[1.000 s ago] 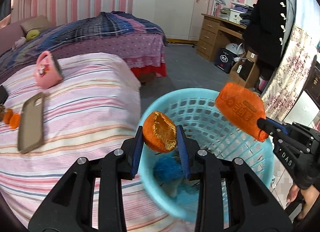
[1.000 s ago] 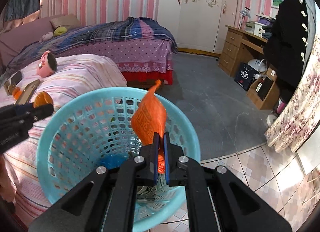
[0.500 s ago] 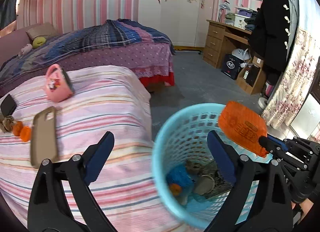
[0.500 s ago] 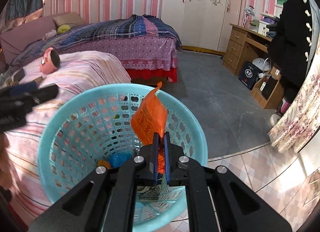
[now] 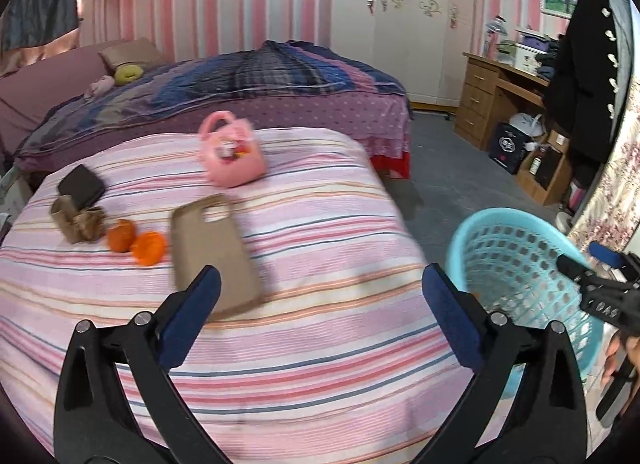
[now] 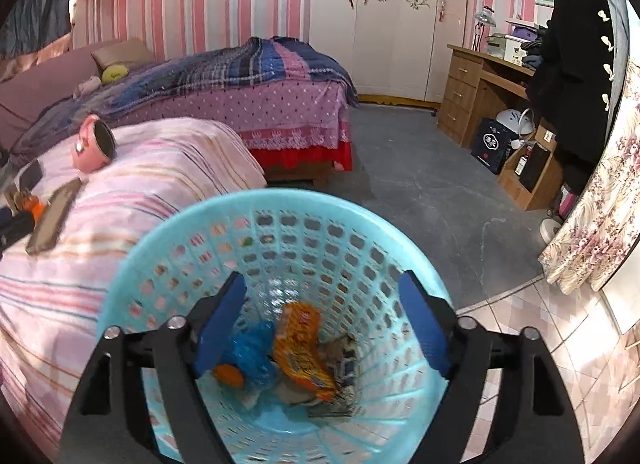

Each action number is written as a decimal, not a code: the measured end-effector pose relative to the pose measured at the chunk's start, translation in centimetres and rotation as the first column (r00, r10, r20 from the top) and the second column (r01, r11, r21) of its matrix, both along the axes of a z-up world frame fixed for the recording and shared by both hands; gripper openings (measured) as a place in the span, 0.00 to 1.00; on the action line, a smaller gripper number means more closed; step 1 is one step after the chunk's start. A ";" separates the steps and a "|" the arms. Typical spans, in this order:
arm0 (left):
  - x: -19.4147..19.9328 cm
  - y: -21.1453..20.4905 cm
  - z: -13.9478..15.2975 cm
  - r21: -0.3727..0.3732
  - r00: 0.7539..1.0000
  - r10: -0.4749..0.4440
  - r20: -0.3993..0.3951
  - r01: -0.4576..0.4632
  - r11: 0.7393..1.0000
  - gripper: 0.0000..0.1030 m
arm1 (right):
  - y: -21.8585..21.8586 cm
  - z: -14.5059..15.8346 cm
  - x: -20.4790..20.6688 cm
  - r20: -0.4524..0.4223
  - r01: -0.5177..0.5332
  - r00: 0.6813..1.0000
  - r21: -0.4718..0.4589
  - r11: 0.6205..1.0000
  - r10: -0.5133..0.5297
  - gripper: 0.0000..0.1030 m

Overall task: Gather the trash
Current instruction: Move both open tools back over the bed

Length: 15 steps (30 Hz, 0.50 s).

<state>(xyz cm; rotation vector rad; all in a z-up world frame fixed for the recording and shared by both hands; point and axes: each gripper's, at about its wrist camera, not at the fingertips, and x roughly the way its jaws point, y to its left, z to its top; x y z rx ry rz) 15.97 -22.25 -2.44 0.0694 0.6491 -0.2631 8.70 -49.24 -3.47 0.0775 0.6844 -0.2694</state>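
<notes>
The light blue basket [image 6: 280, 199] stands beside the striped bed [image 5: 320, 344]. My right gripper [image 6: 322, 284] hangs over its mouth, jaws opening, nothing between them. Below it in the basket lie an orange wrapper [image 6: 304, 344], a blue wrapper [image 6: 250, 348] and an orange peel [image 6: 228, 374]. My left gripper [image 5: 320, 284] is over the bed, jaws opening wide and empty, with the basket [image 5: 500, 215] to its right. Ahead of it on the bed lie two orange pieces [image 5: 149, 248] and crumpled brown paper [image 5: 78, 219].
A tan phone case [image 5: 212, 252], a pink toy bag [image 5: 232, 155] and a dark wallet [image 5: 81, 187] also lie on the bed. A second bed [image 6: 260, 103] stands behind. A wooden desk [image 6: 480, 79], a black coat [image 6: 576, 63] and a floral curtain [image 6: 600, 223] line the right.
The left gripper let the orange peel drop into the basket, opened wide and swung left over the bed. The right gripper opened and the orange wrapper fell into the basket.
</notes>
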 end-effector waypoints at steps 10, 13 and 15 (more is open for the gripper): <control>1.3 8.2 0.9 0.016 0.994 0.103 0.019 -0.103 0.995 0.95 | 5.5 1.8 2.0 0.083 -0.088 0.993 0.029 0.996 0.085 0.85; 1.7 10.3 1.3 -0.005 0.991 0.132 0.016 -0.132 0.991 0.95 | 7.6 2.0 2.9 0.090 -0.114 0.990 0.026 0.993 0.111 0.85; 1.8 11.2 1.5 -0.003 0.990 0.138 0.023 -0.138 0.990 0.95 | 8.4 2.2 3.2 0.094 -0.125 0.988 0.027 0.992 0.122 0.85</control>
